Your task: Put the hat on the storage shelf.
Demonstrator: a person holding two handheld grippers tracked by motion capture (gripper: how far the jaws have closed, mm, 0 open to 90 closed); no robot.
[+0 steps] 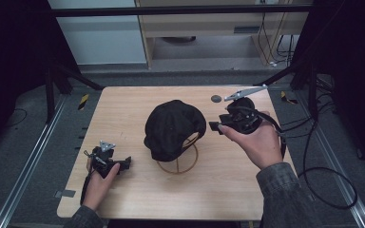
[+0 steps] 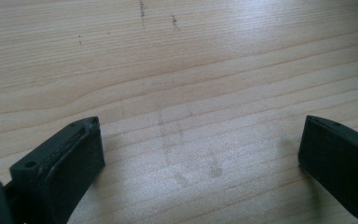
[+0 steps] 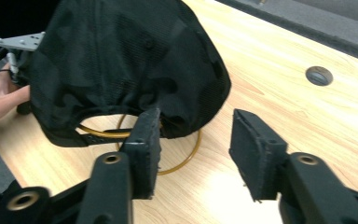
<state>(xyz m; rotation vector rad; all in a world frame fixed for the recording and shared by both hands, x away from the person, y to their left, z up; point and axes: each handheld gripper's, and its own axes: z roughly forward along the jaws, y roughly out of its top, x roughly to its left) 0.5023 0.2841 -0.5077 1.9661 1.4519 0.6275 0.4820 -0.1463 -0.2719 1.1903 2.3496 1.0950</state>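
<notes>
1. A black cap (image 1: 173, 127) sits on a gold wire stand (image 1: 177, 161) (a ring base shows beneath it) at the middle of the wooden counter (image 1: 123, 109).
2. The right gripper (image 1: 215, 126) is held above the counter just right of the cap, toward the far right corner, its jaws parted, holding nothing and pointing at the cap's rim.
3. The left gripper (image 1: 126, 163) rests near the front left corner, left of the cap and apart from it, jaws spread wide over bare wood.
4. A small grey disc (image 1: 216, 99) lies near the far edge.

a black cap (image 1: 173, 127) sits on a gold wire stand (image 1: 178, 161) on the table (image 1: 123, 102).
</notes>
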